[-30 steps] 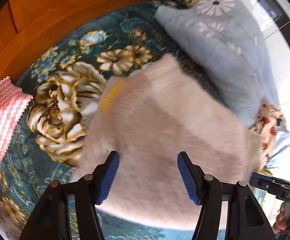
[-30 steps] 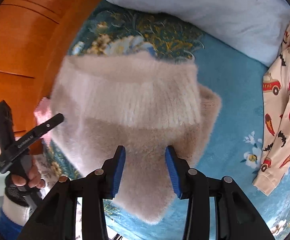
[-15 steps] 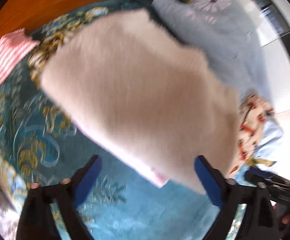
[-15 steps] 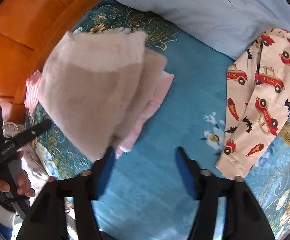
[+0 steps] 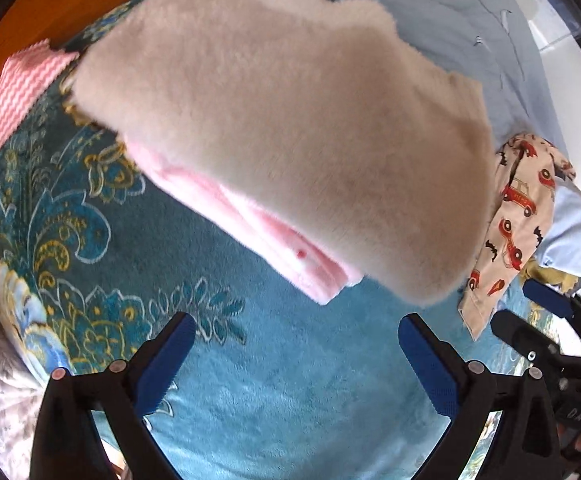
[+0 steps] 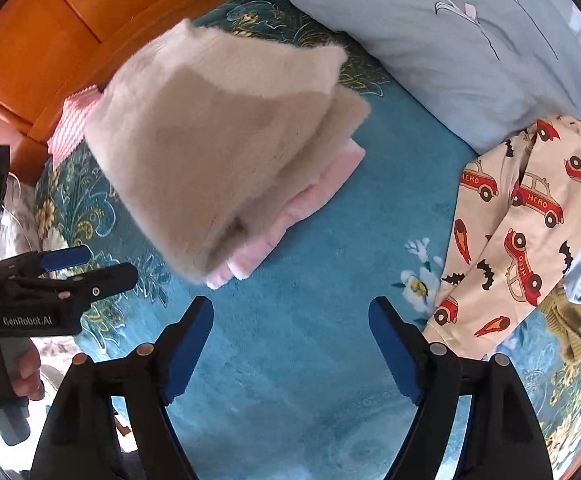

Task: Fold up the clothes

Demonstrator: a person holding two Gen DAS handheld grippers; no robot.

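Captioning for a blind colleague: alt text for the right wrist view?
A folded beige fuzzy sweater lies atop a pink garment on a teal floral bedspread. The right gripper hovers empty, jaws opening, car-print pyjamas to its right.

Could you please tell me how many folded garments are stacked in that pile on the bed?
2: a beige fuzzy sweater on top, a pink garment beneath it. More may be hidden underneath.

Teal floral bedspread (image 6: 310,360) under pink folded garment (image 6: 302,204), car-print pyjamas (image 6: 510,240), blue pillow (image 6: 430,48), pink zigzag cloth (image 5: 18,92).
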